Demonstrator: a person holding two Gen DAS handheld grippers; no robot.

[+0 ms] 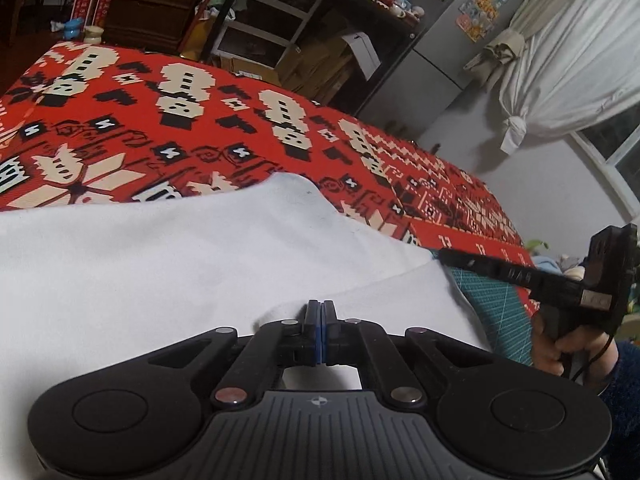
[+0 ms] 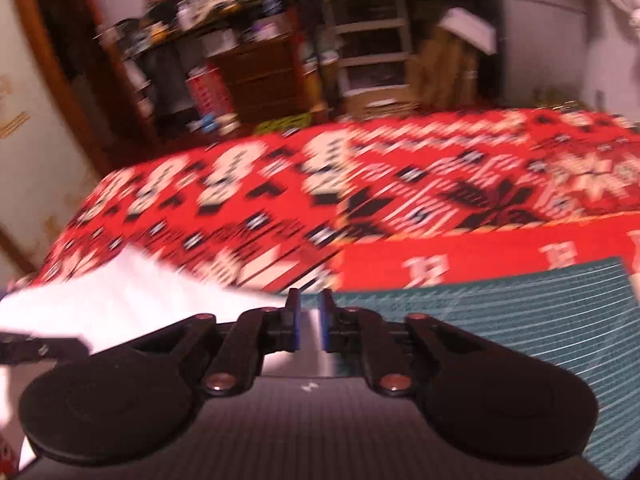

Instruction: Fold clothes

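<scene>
Both claws over a white cloth garment on a red patterned table cover.

The left gripper [image 1: 321,306] is clenched, blue pads pressed together over the white cloth garment [image 1: 168,264]; whether fabric is pinched between them cannot be told. The right gripper [image 2: 309,304] stands released, jaws parted at the garment's edge, beside a green gridded cutting mat [image 2: 520,320] on the red patterned table cover [image 1: 200,120].

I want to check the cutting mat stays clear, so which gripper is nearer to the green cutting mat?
Right. The right gripper hovers at the green cutting mat's near-left edge. The left gripper sits over the white garment, left of the mat.
</scene>
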